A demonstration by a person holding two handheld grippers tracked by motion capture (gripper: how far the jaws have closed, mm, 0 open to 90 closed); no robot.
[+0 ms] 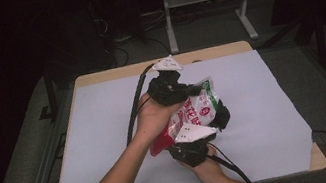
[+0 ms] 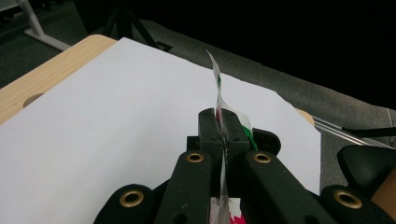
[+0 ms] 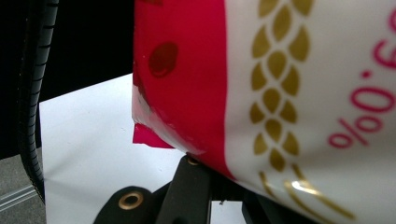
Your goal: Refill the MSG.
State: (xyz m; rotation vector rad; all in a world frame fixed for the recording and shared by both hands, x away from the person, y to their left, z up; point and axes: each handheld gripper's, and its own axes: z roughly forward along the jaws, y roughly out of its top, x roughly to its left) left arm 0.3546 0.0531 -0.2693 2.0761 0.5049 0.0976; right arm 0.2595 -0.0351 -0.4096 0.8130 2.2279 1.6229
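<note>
Counter point(image 1: 97, 76): a pale wooden top, nearly all covered by a white sheet point(image 1: 105, 147); the wood showed along the far edge and at the near right corner.
Room: dark around the counter, with grey floor, a light metal frame point(image 1: 207, 7) on the far side and cables on the floor.
Snack bag point(image 1: 194, 112): a sealed packet in red, white and green with gold wheat-ear print, held up off the white sheet near the middle of the counter, between the two grippers; what was inside could not be seen.
Left gripper point(image 1: 191, 89): at the far side of the snack bag, its jaws together and clamped on the thin flat seam of the bag; in the left gripper view the seam point(image 2: 219, 100) stood upright out of the closed jaws.
Right gripper point(image 1: 217, 121): at the near side of the snack bag, under a grey three-cornered plate; the bag's red and white face hid the jaw tips in the right gripper view, and the jaws were closed on the bag's lower edge.
Hands: the left hand point(image 1: 153, 118) wrapped its gripper from the left; the right hand point(image 1: 208, 170) held its gripper from the near edge.
</note>
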